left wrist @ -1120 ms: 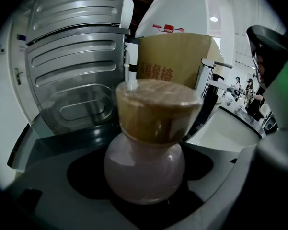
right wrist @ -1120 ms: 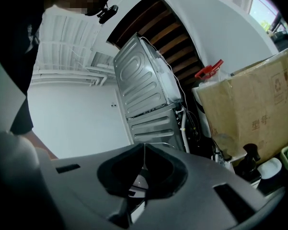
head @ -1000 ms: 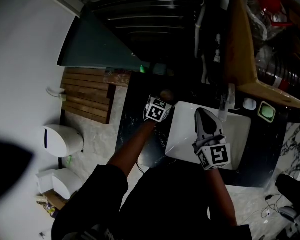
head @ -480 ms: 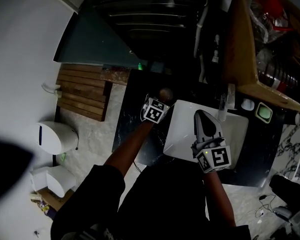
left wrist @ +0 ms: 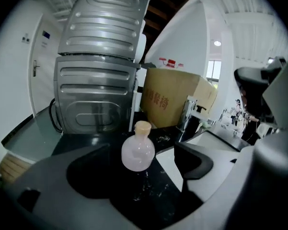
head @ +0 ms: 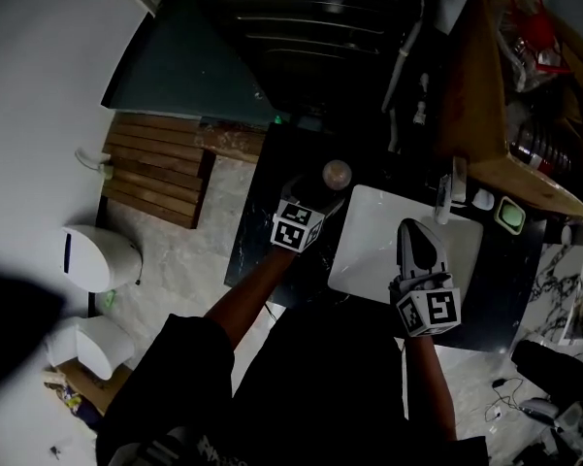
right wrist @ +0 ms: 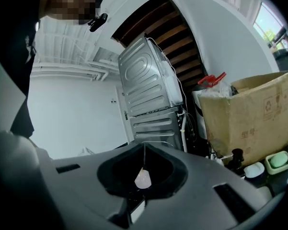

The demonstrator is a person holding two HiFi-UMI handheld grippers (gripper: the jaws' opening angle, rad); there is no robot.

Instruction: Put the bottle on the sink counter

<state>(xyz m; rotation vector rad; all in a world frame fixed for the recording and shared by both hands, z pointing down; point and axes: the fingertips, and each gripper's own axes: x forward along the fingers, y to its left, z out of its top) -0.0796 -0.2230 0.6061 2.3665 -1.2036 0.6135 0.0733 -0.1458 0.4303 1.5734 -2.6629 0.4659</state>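
Bottle (head: 337, 174): task judged all but done. Set down already, only the backing-off left.

Sink counter (head: 257, 246): black, glossy, running round the white sink (head: 369, 250).

Right gripper (head: 414, 231): over the sink, pointing toward its far edge. Jaws together, tips meeting along a seam in the right gripper view, nothing clamped between them. Judged idle, no part in this step.

Left gripper (left wrist: 151, 163): over the counter, just left of the sink's far-left corner. Jaws wide apart, one to either side of the bottle's line, neither touching it. Clear gap on both sides in the left gripper view. Holds nothing.

Bottle (left wrist: 138, 150) again, smallest: round-bodied, pale pink, short neck with a tan stopper. Upright on the black counter just beyond the sink's far-left corner, ahead of the open left jaws and apart from them. Standing on its own base, no lean seen.

Left to do, as a judgement: draw the left gripper straight back without clipping the round body. Looks light, so likely to tip or roll toward the sink if nudged.
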